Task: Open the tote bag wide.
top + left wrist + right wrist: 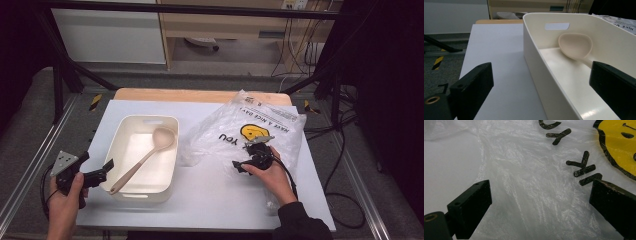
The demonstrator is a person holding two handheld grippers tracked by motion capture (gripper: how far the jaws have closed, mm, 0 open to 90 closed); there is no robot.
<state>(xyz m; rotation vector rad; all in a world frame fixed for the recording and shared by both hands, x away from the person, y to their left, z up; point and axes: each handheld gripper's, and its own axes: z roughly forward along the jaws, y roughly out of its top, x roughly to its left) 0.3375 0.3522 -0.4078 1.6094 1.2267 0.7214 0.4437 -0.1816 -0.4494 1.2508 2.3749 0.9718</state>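
A cream plastic bin (124,189) sits on the white table's left half, with a cream ladle (146,157) lying diagonally in it, bowl (575,45) at the far end. My left gripper (102,171) is open at the bin's near-left corner, one jaw outside the wall, the other over the inside (541,82). A clear plastic bag (227,132) printed with a yellow smiley face (617,147) and black letters lies crumpled on the right half. My right gripper (241,166) hovers open just over the bag (536,195), nothing between its jaws.
The white tabletop (210,195) rests on a wooden board (200,95) inside a black frame. Cables (345,165) trail on the floor at the right. Yellow-black tape marks (95,101) lie beyond the table's corners.
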